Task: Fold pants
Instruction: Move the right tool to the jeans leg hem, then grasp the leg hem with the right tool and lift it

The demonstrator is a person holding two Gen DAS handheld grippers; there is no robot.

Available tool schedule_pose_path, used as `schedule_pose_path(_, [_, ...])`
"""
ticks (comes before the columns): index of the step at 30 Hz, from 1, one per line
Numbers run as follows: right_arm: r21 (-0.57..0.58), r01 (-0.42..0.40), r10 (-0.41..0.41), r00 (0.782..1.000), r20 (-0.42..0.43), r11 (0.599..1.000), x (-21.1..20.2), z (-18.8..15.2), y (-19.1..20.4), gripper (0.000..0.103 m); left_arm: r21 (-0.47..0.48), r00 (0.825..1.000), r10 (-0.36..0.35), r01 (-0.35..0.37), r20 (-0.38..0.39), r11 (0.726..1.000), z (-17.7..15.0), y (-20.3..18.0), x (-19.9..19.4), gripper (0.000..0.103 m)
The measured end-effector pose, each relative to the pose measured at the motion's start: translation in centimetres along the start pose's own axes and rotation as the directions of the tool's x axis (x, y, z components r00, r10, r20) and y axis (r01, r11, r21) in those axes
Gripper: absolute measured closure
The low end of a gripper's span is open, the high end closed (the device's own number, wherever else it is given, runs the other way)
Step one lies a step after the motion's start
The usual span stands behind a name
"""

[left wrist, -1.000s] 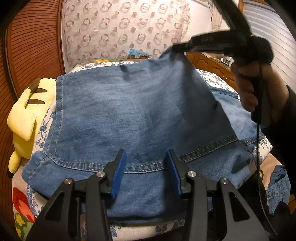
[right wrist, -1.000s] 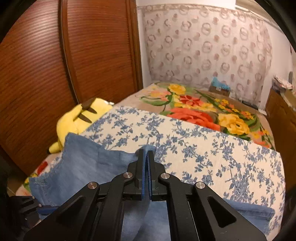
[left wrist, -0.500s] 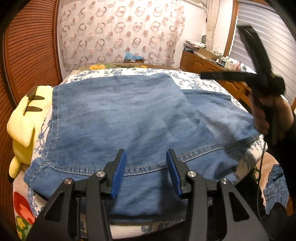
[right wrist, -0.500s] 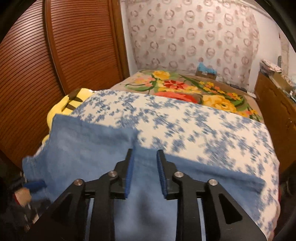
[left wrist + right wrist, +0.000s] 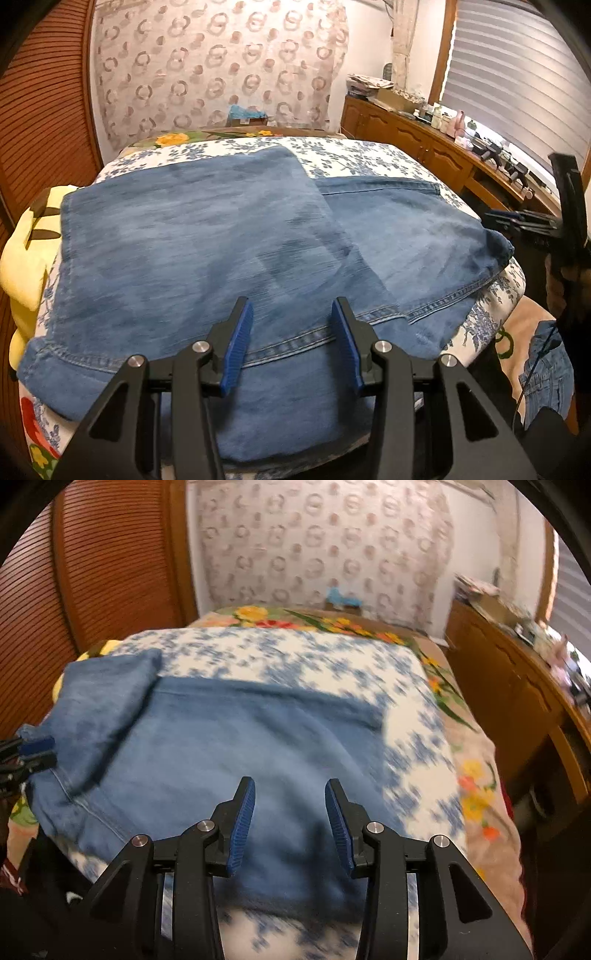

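Blue denim pants (image 5: 207, 236) lie flat on the bed, one layer folded over the other, hems toward me. My left gripper (image 5: 291, 314) is open and empty, just above the hem edge. In the right wrist view the pants (image 5: 236, 746) spread across the bedspread, blurred by motion. My right gripper (image 5: 290, 794) is open and empty above the denim. It also shows in the left wrist view (image 5: 517, 221) at the far right, off the bed's side. The left gripper shows at the left edge of the right wrist view (image 5: 26, 753).
A blue-flowered white bedspread (image 5: 354, 155) covers the bed. A yellow plush toy (image 5: 26, 251) lies at the bed's left edge by a wooden slatted door (image 5: 92, 561). A wooden cabinet (image 5: 424, 144) with clutter runs along the right. More denim (image 5: 546, 369) lies low at the right.
My right gripper let go of the lifted pant layer, which now lies flat, and has opened and drawn back to the right. The left gripper stayed open at the hem.
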State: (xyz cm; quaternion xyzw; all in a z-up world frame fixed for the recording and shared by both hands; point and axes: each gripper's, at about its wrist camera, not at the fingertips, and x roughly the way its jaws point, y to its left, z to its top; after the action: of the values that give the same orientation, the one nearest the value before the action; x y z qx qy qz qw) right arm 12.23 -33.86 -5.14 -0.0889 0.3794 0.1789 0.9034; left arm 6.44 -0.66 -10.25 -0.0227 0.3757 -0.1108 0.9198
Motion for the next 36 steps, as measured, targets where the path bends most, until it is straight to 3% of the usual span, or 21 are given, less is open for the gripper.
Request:
schedule_pose_path(3, [0.031, 0.019, -0.019, 1.000, 0.001, 0.999, -0.9, -1.4, -1.6, 0.063, 0.012, 1.000, -0.008, 0.008, -0.003, 1.000, 0.1, -0.6, 0.2, 0.060])
schedule_pose_path(6, [0.074, 0.004, -0.004, 1.000, -0.001, 0.997, -1.6, -2.6, -2.9, 0.052, 0.022, 1.000, -0.009, 0.009, -0.015, 1.000, 0.0, -1.1, 0.7, 0.060])
schedule_pose_path(13, [0.099, 0.013, -0.009, 0.999, -0.042, 0.995, -1.0, -4.5, -3.8, 0.051, 0.012, 0.999, -0.009, 0.010, -0.050, 1.000, -1.1, -0.9, 1.9, 0.060])
schedule_pose_path(27, [0.136, 0.031, -0.021, 0.997, -0.079, 0.990, -0.5, -7.1, -4.1, 0.050, 0.019, 1.000, 0.002, -0.002, -0.001, 1.000, -2.1, -1.2, 1.7, 0.057])
schedule_pose_path(36, [0.140, 0.049, -0.042, 0.998, -0.049, 0.989, -0.5, -7.6, -3.7, 0.050, 0.016, 1.000, 0.000, 0.000, -0.003, 1.000, -2.1, -1.2, 1.7, 0.057])
